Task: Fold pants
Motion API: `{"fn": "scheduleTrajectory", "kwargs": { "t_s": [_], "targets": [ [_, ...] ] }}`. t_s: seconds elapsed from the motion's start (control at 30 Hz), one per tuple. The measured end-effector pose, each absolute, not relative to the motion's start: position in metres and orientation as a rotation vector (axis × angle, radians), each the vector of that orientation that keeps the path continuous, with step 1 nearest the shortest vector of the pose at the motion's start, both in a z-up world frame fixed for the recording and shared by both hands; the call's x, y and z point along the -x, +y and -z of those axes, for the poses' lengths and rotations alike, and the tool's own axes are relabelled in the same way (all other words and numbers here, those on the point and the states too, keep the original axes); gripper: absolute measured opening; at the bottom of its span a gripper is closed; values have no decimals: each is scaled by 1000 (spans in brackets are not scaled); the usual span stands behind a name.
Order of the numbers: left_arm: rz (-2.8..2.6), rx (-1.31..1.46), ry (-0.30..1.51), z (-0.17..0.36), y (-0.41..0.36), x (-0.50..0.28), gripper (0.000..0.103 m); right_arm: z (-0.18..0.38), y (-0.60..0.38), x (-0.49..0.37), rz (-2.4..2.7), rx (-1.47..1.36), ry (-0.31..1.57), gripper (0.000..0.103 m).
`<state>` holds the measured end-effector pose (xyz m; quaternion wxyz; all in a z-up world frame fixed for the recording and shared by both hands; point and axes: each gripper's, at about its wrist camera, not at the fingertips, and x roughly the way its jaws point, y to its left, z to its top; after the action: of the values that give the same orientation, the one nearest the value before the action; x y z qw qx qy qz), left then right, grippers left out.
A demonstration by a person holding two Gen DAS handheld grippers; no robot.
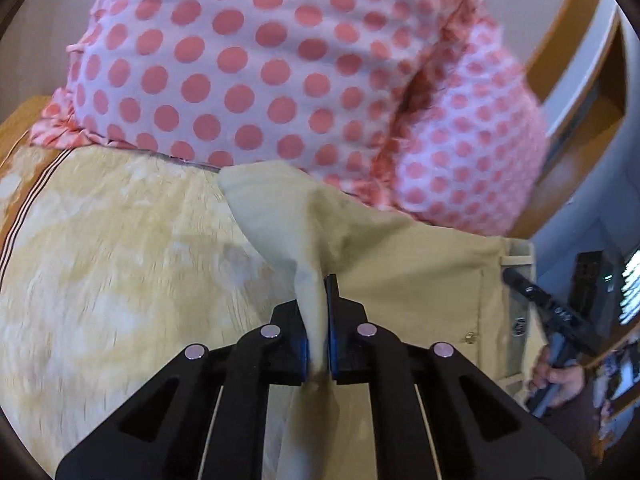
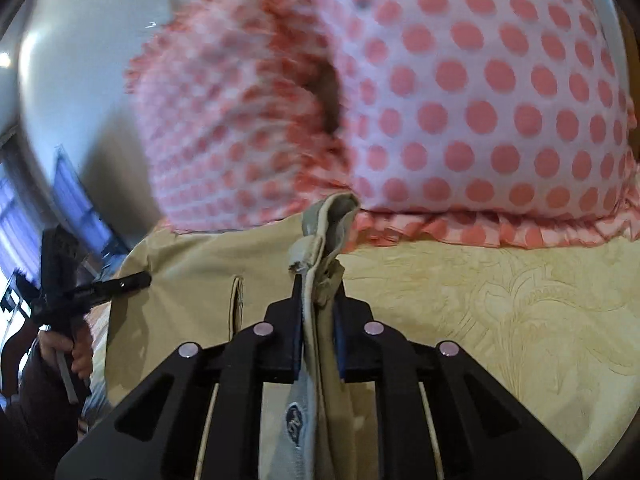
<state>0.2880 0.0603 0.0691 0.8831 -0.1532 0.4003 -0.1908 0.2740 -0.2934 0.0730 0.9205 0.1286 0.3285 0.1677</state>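
Left gripper [image 1: 318,312] pinches a plain corner of the khaki pants [image 1: 416,264]. Only the right wrist view shows the right gripper [image 2: 319,300] clamping the waistband [image 2: 320,248], beside the polka-dot pillow [image 2: 480,112].

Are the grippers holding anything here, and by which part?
Both hold the beige pants. The left gripper pinches a plain fabric edge; the right gripper clamps the waistband, near the zipper fly.

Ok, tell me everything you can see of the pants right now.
The pants are khaki, of a woven, cotton-like cloth, spread across a yellow patterned bedspread in front of a pink polka-dot pillow. A slit pocket and a small label show. The left hand-held gripper is shut on a pinched-up fold; the right hand-held gripper is shut on the waistband edge, its pale lining showing.
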Motion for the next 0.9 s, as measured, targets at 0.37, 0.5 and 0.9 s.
{"fn": "scheduleTrajectory", "kwargs": {
  "t_s": [0.37,0.5,0.9],
  "targets": [
    [322,281,794,-81,73,-255,17,-61,-313,-230,-374,-470,744,82],
    [521,289,807,-85,51,-206,69,-45,-300,-203,-510,-590,826,91],
    [265,91,744,-63,36,-118,102,-31,-243,-99,-163,-240,725,101]
  ]
}}
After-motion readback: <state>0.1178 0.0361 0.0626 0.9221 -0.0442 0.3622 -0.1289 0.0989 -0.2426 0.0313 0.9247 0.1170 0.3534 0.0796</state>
